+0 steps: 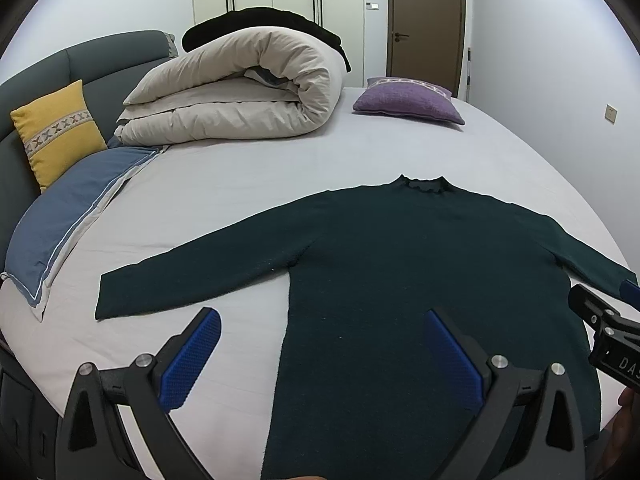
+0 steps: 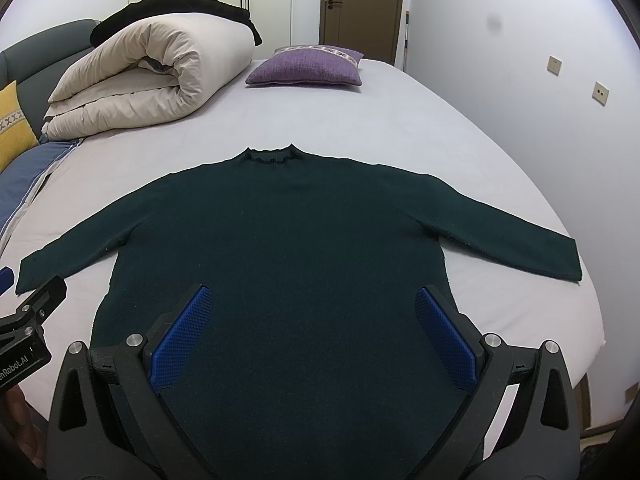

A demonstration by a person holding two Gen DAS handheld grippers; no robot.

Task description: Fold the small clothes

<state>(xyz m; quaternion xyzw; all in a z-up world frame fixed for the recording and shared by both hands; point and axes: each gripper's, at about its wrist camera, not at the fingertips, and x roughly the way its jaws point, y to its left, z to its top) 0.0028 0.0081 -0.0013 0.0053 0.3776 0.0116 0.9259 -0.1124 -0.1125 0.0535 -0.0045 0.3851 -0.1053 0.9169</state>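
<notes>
A dark green long-sleeved sweater (image 1: 400,260) lies flat on the pale bed sheet (image 1: 240,184), collar away from me, both sleeves spread out; it also shows in the right wrist view (image 2: 296,232). My left gripper (image 1: 320,320) is open and empty, above the sweater's lower left edge. My right gripper (image 2: 312,300) is open and empty, above the sweater's lower body. Each gripper's black frame shows at the edge of the other's view.
A rolled beige duvet (image 1: 240,88) with a black garment on top lies at the back left. A purple cushion (image 1: 408,100) sits at the far end. A yellow cushion (image 1: 56,132) and a blue pillow (image 1: 68,216) lie by the grey headboard on the left.
</notes>
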